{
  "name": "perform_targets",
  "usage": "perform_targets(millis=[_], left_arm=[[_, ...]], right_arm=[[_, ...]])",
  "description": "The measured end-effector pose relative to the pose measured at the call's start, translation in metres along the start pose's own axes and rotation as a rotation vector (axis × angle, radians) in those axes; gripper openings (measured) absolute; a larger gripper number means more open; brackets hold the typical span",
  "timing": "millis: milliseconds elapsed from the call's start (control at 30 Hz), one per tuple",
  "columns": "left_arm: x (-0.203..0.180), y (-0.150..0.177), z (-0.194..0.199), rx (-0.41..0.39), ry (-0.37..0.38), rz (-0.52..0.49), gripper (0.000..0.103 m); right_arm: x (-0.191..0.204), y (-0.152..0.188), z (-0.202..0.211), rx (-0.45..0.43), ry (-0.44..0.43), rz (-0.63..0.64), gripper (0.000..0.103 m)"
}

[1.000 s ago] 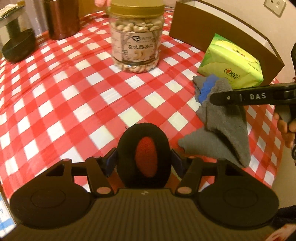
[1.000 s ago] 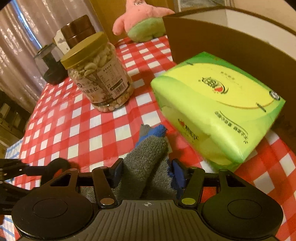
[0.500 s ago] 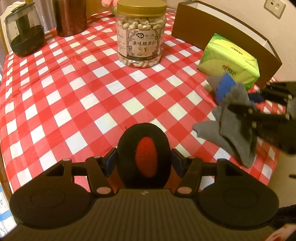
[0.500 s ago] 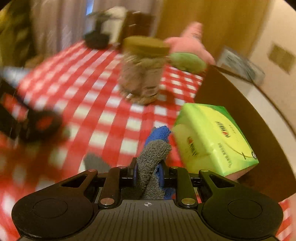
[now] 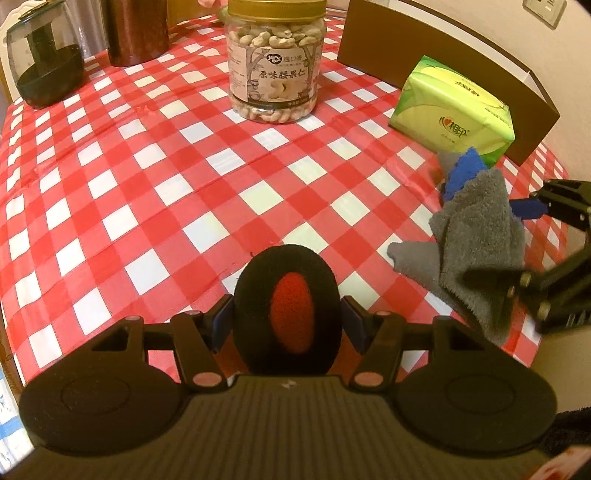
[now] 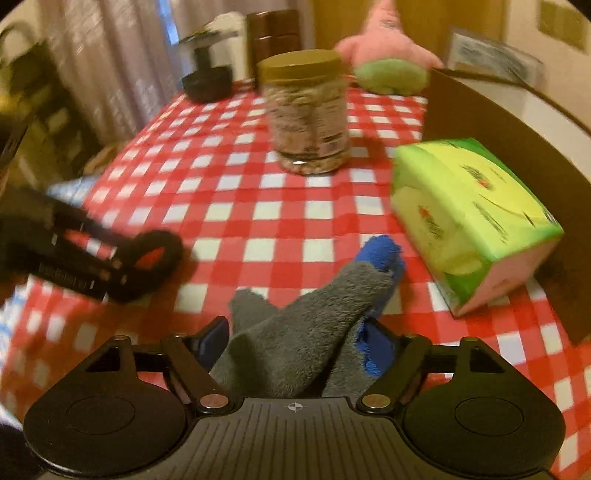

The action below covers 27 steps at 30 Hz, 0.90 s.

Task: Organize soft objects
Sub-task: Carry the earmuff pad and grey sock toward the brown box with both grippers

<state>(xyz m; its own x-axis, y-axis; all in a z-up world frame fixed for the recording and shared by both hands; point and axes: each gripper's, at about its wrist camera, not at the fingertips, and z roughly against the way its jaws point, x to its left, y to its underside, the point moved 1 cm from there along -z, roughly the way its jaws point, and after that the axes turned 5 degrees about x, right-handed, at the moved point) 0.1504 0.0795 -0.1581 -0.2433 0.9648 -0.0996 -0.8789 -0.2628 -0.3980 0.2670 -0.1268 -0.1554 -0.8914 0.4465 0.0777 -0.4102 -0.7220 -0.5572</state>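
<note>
A round table covered in red-and-white checked cloth, seen from two hand-held grippers.

The left gripper is closed on a black oval pad with a red centre. The pad stands upright between the two fingers, which press its sides. In the right wrist view the same gripper appears at the left edge, blurred, holding the pad low over the cloth.

The right gripper grips a grey sock with a blue toe. The cloth bunches between the fingers — they are only partly closed, with the sock filling the gap. The blue toe points forward, toward a green tissue pack. From the left wrist view, the sock hangs off the right gripper near the table's right edge, one grey corner trailing onto the cloth; the tissue pack lies just beyond it.

Behind the pack stands a brown cardboard box. A clear jar of cashews with a gold lid sits mid-table. Farther back are a dark glass pot, a brown canister and — at the far edge — a pink and green plush toy.
</note>
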Motion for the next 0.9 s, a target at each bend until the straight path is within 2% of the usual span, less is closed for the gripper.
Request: perform_targets(millis=[100, 300, 367, 433, 467, 533, 633, 900], left_arm=[[0.000, 0.000, 0.000, 0.002, 0.002, 0.002, 0.059], [-0.002, 0.001, 0.002, 0.000, 0.005, 0.002, 0.059], [-0.003, 0.002, 0.003, -0.003, 0.007, 0.003, 0.059], [-0.004, 0.003, 0.004, -0.004, 0.009, 0.003, 0.059], [-0.004, 0.004, 0.004, -0.005, 0.010, 0.002, 0.059], [-0.004, 0.003, 0.004, -0.006, 0.012, 0.000, 0.059], [-0.006, 0.003, 0.004, -0.010, 0.019, -0.006, 0.059], [-0.011, -0.003, 0.008, -0.025, 0.020, -0.034, 0.059]], right_arm=[[0.022, 0.003, -0.010, 0.036, 0.034, 0.122, 0.085], [0.043, 0.014, -0.034, 0.087, 0.131, 0.267, 0.084], [0.040, 0.015, -0.035, 0.071, 0.123, 0.250, 0.076], [0.035, 0.016, -0.035, 0.065, 0.130, 0.230, 0.063], [0.032, 0.015, -0.035, 0.063, 0.129, 0.223, 0.061], [0.028, 0.013, -0.033, 0.060, 0.132, 0.212, 0.049], [0.023, 0.012, -0.028, 0.050, 0.144, 0.173, 0.037], [0.006, 0.009, -0.014, 0.025, 0.099, 0.044, 0.032]])
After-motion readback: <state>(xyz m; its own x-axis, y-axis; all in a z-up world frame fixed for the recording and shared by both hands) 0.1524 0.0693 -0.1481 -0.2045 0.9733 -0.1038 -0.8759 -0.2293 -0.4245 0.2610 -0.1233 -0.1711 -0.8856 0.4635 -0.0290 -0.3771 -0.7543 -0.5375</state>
